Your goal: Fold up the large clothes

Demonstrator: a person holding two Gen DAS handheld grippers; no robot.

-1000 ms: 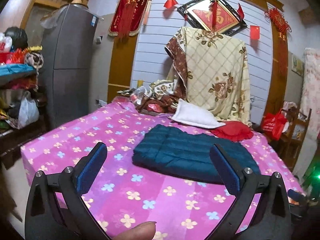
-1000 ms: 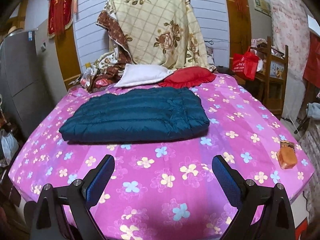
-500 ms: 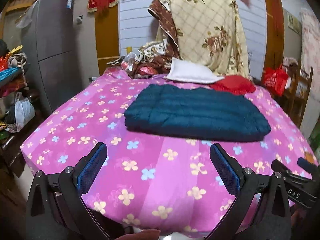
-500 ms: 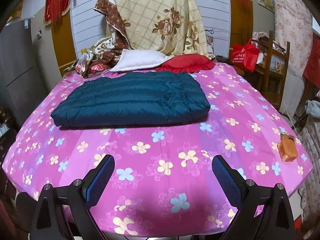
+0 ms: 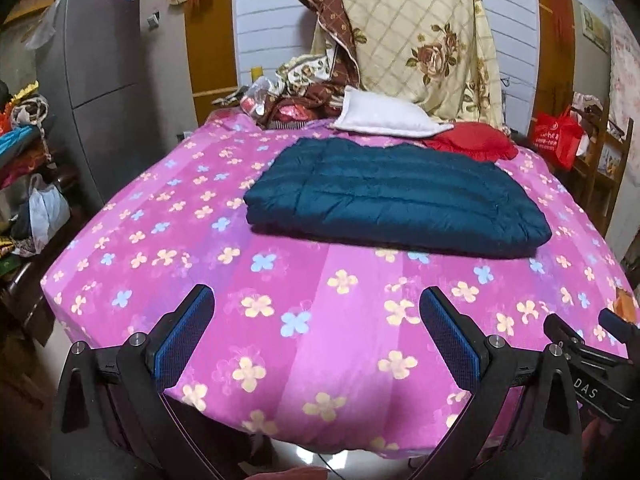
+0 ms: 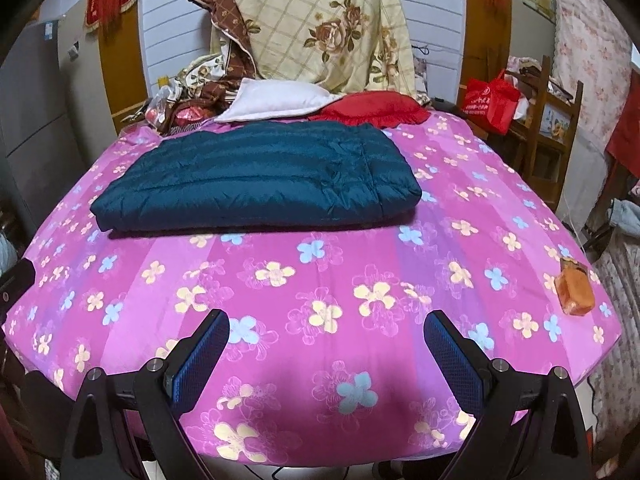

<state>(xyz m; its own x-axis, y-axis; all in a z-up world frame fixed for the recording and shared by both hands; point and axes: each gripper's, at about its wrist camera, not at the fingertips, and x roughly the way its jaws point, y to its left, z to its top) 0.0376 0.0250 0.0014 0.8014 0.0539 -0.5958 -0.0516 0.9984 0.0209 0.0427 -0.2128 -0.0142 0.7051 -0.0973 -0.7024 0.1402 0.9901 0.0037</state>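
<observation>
A dark teal quilted jacket (image 5: 396, 196) (image 6: 256, 176) lies folded into a flat rectangle on the pink flowered bed (image 5: 304, 312) (image 6: 328, 280), toward its far half. My left gripper (image 5: 316, 308) is open near the bed's front edge, well short of the jacket, with nothing between its blue pads. In the same way my right gripper (image 6: 326, 330) is open and empty over the front edge. Part of the right gripper's body (image 5: 588, 360) shows at the lower right of the left wrist view.
A white pillow (image 5: 384, 118) (image 6: 276, 98) and a red cushion (image 5: 472, 144) (image 6: 372, 108) lie behind the jacket, under a draped floral quilt (image 5: 416, 40). An orange packet (image 6: 574, 288) sits near the bed's right edge. A grey fridge (image 5: 100, 80) stands left, a wooden chair (image 6: 548, 120) right.
Both grippers have drawn back toward the bed's front edge and tilted down, so more of the sheet shows. The jacket has not moved. Both stay open.
</observation>
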